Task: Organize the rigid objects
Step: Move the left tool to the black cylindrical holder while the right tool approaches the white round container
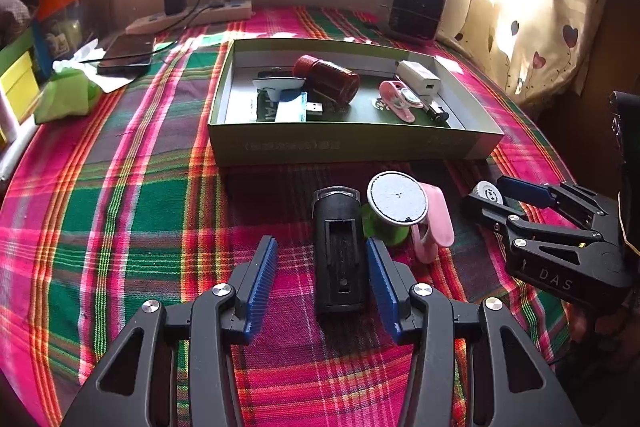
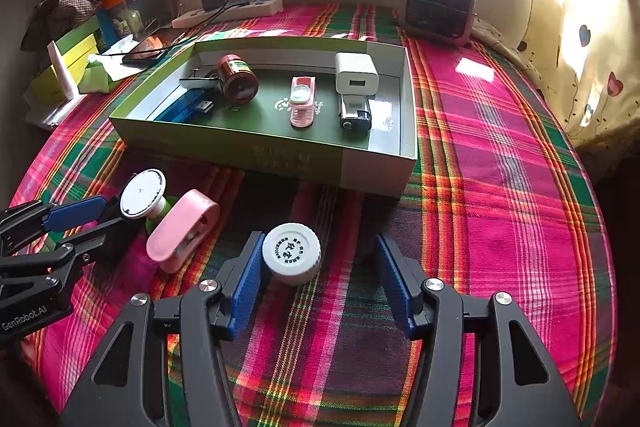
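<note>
Nearest, the left tool [image 1: 322, 273] stands spread on the plaid-covered worktop [image 1: 140, 227], its blue pads either side of a black rectangular plastic device [image 1: 340, 251] lying flat; the right pad is just beside the device, the left pad apart from it. Likewise the right tool [image 2: 318, 279] is spread around a white ribbed round bottle cap [image 2: 291, 253], which touches its left pad only. Between the two tools lie a green spool with a round silver disc top [image 1: 397, 199] and a pink plastic clip [image 2: 182, 231], touching each other. Beyond sits an open green cardboard box [image 2: 280, 151] holding a dark red cylindrical jar [image 2: 239, 83], a blue USB stick [image 2: 184, 109], a small pink item [image 2: 302, 101], a white cube charger [image 2: 356, 73] and a black-and-silver gadget [image 2: 355, 115]. Farthest, a dark small heater [image 2: 440, 1] stands by the wall.
</note>
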Available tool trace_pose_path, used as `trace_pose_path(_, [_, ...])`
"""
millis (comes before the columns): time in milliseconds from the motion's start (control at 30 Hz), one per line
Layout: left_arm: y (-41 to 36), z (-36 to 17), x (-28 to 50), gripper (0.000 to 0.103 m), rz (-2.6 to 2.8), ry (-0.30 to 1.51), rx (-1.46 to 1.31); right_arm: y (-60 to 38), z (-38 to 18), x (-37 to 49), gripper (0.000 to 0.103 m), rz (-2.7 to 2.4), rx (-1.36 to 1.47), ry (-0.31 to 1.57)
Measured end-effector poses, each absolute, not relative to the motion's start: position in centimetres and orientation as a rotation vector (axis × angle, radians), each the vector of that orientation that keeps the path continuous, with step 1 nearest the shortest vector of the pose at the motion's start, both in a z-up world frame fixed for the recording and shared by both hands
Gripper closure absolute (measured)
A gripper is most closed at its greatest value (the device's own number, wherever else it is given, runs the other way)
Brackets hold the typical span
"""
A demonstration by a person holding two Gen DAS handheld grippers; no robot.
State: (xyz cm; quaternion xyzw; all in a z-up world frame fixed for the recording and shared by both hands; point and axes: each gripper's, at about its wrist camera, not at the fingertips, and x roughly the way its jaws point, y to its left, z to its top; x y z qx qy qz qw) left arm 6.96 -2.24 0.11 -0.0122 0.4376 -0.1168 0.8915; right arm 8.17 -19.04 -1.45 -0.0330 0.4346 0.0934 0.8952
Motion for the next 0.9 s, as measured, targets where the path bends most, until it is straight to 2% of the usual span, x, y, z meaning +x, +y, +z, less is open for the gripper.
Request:
trace_pose_path(333, [-2.11, 0.10, 7.22, 0.059, -0.242, 0.909, -0.031, -19.02, -1.44, 8.15, 0.047, 0.186, -0.072, 0.901])
trace_pose_path(433, [-1.86, 0.10, 7.29, 0.063, -0.238, 0.908, -0.041, -19.03, -1.44, 8.14, 0.047, 0.185, -0.070, 0.901])
trace_pose_path(533, [-1.58, 0.09, 7.31, 0.068, -0.233, 0.907, -0.047, -19.17, -1.41, 8.16, 0.051, 0.174, -0.065, 0.899])
trace_pose_path(900, [-1.31, 0.13, 7.25, 0.073, -0.227, 0.905, -0.052, -19.31, -1.32, 7.99, 0.067, 0.163, -0.065, 0.892])
